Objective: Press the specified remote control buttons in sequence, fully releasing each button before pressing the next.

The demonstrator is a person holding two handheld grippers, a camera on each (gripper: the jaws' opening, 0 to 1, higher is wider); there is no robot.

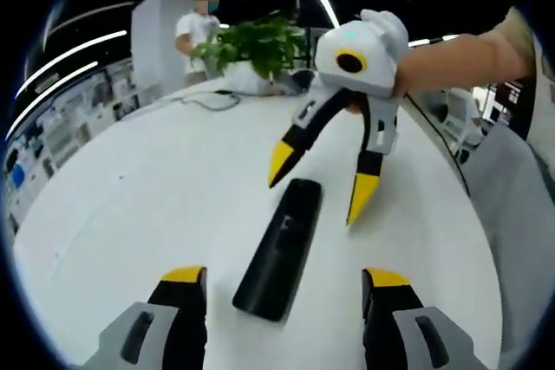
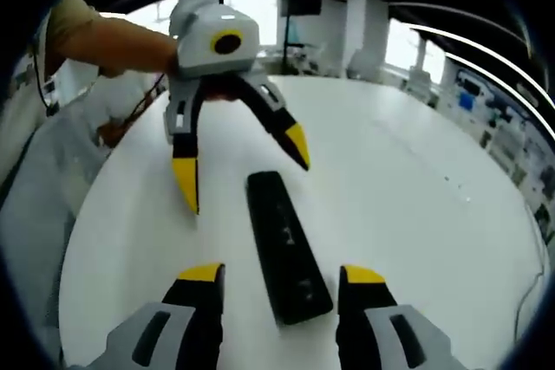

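Note:
A black remote control [image 1: 282,249] lies flat on the round white table [image 1: 130,197], its long axis pointing away from me. My left gripper [image 1: 284,279] stands open at the remote's near end, one yellow-tipped finger on each side, apart from it. Over the far end hovers my right gripper [image 1: 319,188], open, fingertips pointing down at the table. In the right gripper view the remote [image 2: 286,244] shows small buttons on top; my right gripper [image 2: 282,276] straddles its near end and my left gripper [image 2: 243,171] hangs open beyond its far end.
A potted green plant [image 1: 256,45] and a dark cable [image 1: 208,100] sit at the table's far edge, with a person [image 1: 199,32] standing behind. The holder's forearm [image 1: 460,58] reaches in from the right. Bare tabletop [image 2: 408,179] spreads to both sides.

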